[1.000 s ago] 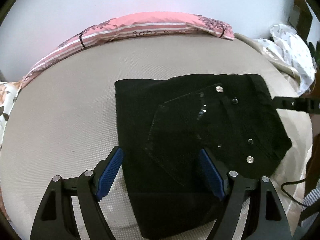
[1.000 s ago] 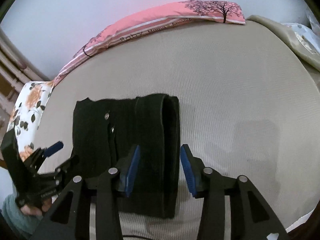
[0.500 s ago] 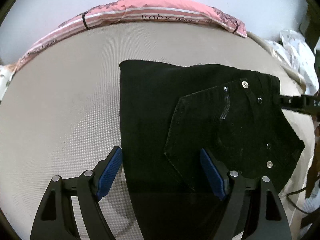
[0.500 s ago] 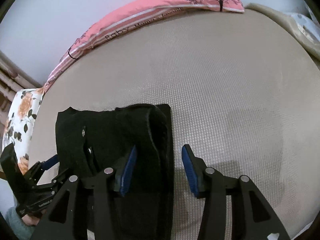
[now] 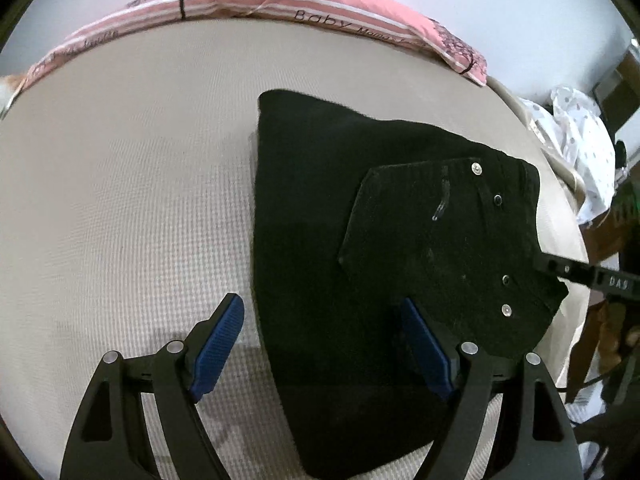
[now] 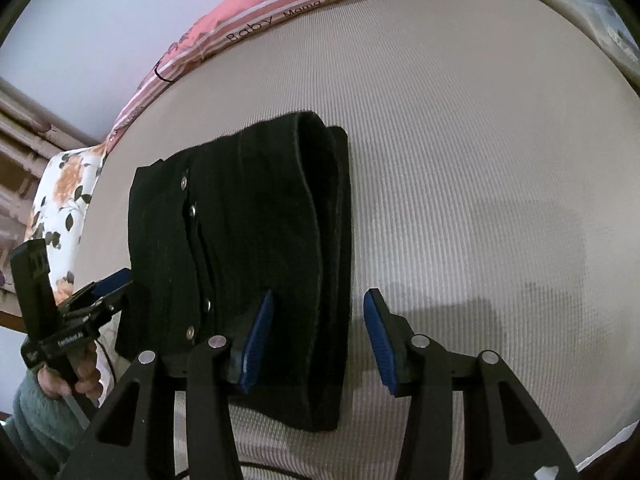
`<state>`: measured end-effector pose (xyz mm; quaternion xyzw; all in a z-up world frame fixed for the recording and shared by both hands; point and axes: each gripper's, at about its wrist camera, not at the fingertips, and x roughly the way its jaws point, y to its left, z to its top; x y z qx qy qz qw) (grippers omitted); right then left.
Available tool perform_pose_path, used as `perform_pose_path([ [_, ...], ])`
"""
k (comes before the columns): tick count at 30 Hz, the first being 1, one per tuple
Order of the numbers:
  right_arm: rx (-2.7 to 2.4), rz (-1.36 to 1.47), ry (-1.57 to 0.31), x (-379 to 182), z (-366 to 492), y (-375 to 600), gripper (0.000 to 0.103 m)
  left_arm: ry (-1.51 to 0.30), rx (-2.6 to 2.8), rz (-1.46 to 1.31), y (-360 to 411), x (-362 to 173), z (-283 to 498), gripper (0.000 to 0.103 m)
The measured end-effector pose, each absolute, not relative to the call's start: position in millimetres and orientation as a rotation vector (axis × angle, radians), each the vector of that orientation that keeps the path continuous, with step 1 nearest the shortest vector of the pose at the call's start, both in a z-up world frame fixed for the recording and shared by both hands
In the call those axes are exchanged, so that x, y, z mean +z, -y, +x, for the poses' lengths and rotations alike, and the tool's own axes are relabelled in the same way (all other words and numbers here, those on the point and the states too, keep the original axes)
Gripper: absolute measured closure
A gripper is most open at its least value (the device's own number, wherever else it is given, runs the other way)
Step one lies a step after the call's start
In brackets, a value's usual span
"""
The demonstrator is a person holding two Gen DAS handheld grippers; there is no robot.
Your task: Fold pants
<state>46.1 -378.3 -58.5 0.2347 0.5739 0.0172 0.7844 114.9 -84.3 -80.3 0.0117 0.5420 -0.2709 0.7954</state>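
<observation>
While both claws gape, pants (image 5: 360, 240) lie folded.

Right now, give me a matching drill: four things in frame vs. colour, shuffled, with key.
Things:
1. folded pants
2. long pillow
3. mattress cover
4. pads of the left tool

Colours:
A. beige
B. blue
C. black
D. pink with white stripes

Pairs: 1-C, 2-D, 3-A, 4-B
</observation>
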Motion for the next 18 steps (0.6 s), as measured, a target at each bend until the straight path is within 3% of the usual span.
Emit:
perform_pose_path([
  [10,0.070,0.539,-1.231,-62,35,379,0.057,-1.204,-0.624,-0.064,81,-82,111,0.022],
  [18,0.214,0.729,-1.245,-84,40,400,0.057,-1.293,-0.654,-0.244,70,-87,129,0.023],
])
